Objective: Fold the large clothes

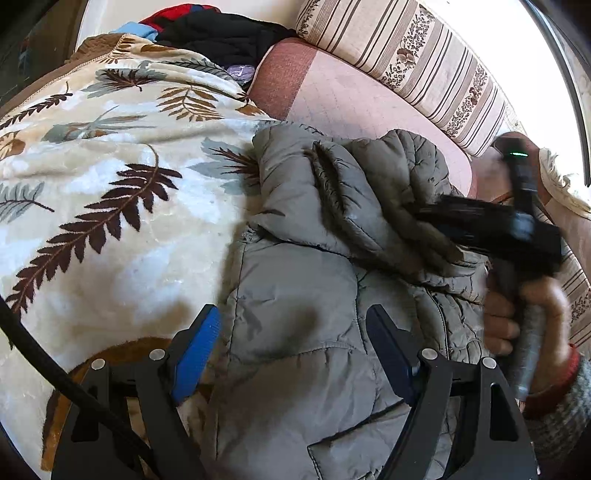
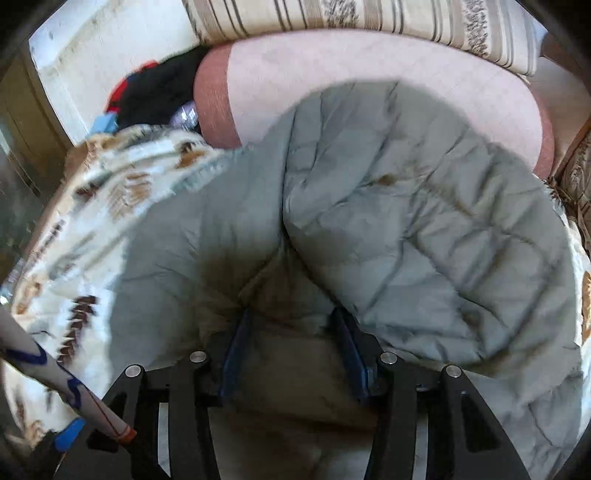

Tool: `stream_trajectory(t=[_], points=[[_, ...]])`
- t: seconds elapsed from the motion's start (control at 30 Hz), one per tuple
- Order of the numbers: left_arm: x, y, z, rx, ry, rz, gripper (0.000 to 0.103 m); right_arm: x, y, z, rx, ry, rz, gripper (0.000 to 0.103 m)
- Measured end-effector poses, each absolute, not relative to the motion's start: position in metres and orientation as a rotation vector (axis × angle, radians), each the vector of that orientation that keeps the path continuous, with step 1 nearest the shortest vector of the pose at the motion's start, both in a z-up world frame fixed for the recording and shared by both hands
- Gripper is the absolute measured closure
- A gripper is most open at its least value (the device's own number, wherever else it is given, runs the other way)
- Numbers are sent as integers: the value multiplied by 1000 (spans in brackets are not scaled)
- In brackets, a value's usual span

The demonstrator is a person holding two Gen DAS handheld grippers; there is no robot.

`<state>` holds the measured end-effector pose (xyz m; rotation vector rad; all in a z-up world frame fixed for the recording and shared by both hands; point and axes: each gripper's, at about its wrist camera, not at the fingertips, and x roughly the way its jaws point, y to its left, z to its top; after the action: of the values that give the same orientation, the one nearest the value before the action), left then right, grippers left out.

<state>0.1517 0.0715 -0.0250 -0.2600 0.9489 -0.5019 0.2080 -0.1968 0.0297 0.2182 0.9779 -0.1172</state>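
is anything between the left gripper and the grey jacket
Nothing visible. The left gripper hangs open right over the grey jacket, its fingers on either side of the quilted fabric. The right gripper is further along the jacket, off to the side.

A cream blanket (image 1: 110, 192) printed with brown and grey fern leaves covers the bed, with a brown band along its far edge. Beyond the blanket a pink mattress (image 1: 351, 99) lies bare, its end face a darker rose, and a striped, flower-patterned cushion (image 1: 417, 59) runs along the mattress's far side. At the blanket's far corner, against the mattress end, sits a heap of clothes (image 1: 218, 33): black on top, red and light blue behind, with something pale purple (image 1: 240, 71) tucked at its foot.
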Motion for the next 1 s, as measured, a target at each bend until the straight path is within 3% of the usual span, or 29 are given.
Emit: stream_trajectory(t=[0.1,0.43,0.6,0.83,1.0], points=[[152,73,-26,-259,951,-499,23,161,-217,54,243,954,-93,40],[123,93,-21,-269,955,-465,23,-61,-379,78,244,989,-413,27],[105,128,-24,-362,1019,-418,23,-140,-439,55,364,975,-487,21],[105,137,-59,-432,1193,-508,23,-161,-478,3,630,926,-372,21],[104,133,-67,-526,1223,-584,20,-140,-482,-22,749,911,-277,20]])
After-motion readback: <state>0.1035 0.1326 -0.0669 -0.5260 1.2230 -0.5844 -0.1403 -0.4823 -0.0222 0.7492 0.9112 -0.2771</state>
